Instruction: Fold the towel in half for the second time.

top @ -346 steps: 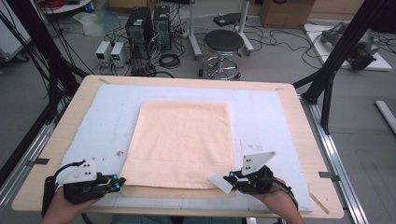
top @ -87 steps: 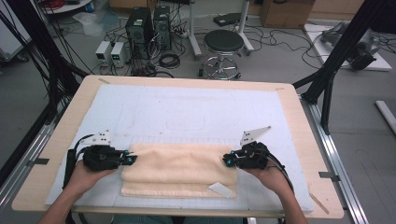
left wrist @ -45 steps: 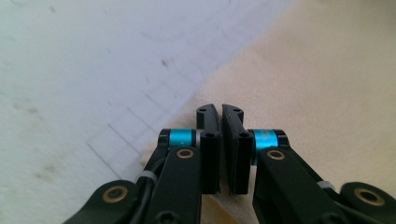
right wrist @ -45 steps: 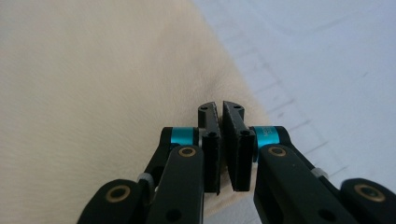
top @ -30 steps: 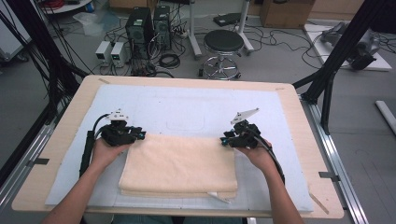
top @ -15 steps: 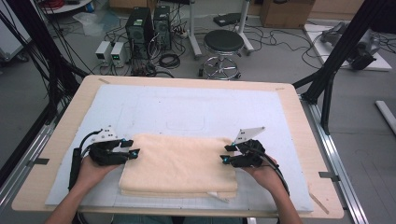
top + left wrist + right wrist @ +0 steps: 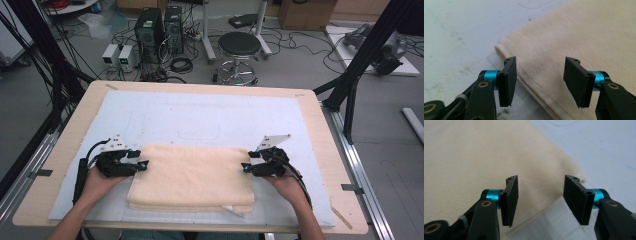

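A cream towel (image 7: 192, 177), folded into a flat rectangle of stacked layers, is seen lying on the pale blue mat (image 7: 200, 115) that covers the wooden table (image 7: 320, 125). In the high view the towel is placed toward the 6 o'clock edge of the mat, its long sides running from 9 to 3 o'clock, and a small white tag (image 7: 234, 210) is seen sticking out under its near edge at about 5 o'clock.

The left claw (image 7: 142, 162) is held at the towel's 9 o'clock end, close to the far corner, with its tips pointed toward 3 o'clock. In the left gripper view the left claw (image 7: 539, 77) is shown with its jaws apart; they have just been opening, and nothing is pinched between them. The towel's rounded corner and its layered edge are seen lying beyond and below the gap, with the left-hand pad over the edge and the right-hand pad over the cloth.

The right claw (image 7: 245, 167) is held at the towel's 3 o'clock end, likewise near the far corner, with its tips pointed toward 9 o'clock. In the right gripper view the right claw (image 7: 540, 197) is also shown with its jaws apart, having just been opening, and no cloth is gripped; the towel's corner is seen lying beneath the gap, with bare mat toward 3 o'clock.

Both claws are carried by the person's hands, which enter from 6 o'clock in the high view.
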`<control>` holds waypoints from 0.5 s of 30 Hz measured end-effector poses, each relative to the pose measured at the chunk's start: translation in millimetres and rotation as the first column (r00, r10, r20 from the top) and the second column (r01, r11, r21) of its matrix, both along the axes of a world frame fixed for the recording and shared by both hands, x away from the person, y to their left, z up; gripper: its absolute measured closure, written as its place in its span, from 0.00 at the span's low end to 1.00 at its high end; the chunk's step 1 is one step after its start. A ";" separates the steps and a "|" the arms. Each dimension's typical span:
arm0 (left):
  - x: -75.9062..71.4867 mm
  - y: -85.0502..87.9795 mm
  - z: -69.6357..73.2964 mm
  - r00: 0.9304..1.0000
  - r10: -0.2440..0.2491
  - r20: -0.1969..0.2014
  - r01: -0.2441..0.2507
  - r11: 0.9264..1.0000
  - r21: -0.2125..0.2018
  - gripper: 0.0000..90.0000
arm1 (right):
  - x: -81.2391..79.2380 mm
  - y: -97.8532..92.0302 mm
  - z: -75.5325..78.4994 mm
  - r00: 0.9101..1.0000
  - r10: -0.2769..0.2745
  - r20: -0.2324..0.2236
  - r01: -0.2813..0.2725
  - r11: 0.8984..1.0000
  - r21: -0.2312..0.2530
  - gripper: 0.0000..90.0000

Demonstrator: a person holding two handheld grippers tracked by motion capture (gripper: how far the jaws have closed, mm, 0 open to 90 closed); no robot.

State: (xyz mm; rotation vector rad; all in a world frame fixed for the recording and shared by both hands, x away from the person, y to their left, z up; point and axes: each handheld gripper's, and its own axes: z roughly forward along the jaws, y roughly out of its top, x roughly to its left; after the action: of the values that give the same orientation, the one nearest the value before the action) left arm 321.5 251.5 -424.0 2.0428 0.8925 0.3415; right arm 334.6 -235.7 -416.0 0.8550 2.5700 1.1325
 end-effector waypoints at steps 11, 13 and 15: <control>31.6 -7.2 -15.9 0.994 0.021 -0.104 -0.022 1.000 -0.010 0.40 | 37.8 0.0 -18.8 0.995 -0.017 -0.100 0.020 0.999 0.034 0.39; 34.0 -6.1 -18.6 0.992 0.012 -0.128 -0.017 0.999 -0.038 0.43 | 38.3 2.5 -20.9 0.993 0.003 -0.121 0.002 0.999 0.042 0.44; 34.2 -5.0 -18.8 0.990 0.000 -0.139 -0.007 0.999 -0.052 0.49 | 38.4 3.9 -22.8 0.990 0.015 -0.143 -0.007 0.999 0.054 0.50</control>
State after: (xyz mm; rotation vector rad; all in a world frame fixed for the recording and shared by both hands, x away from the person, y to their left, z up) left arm 355.7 246.6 -442.8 2.0360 0.9794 0.1769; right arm 372.9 -231.9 -438.8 0.9685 2.6727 1.1885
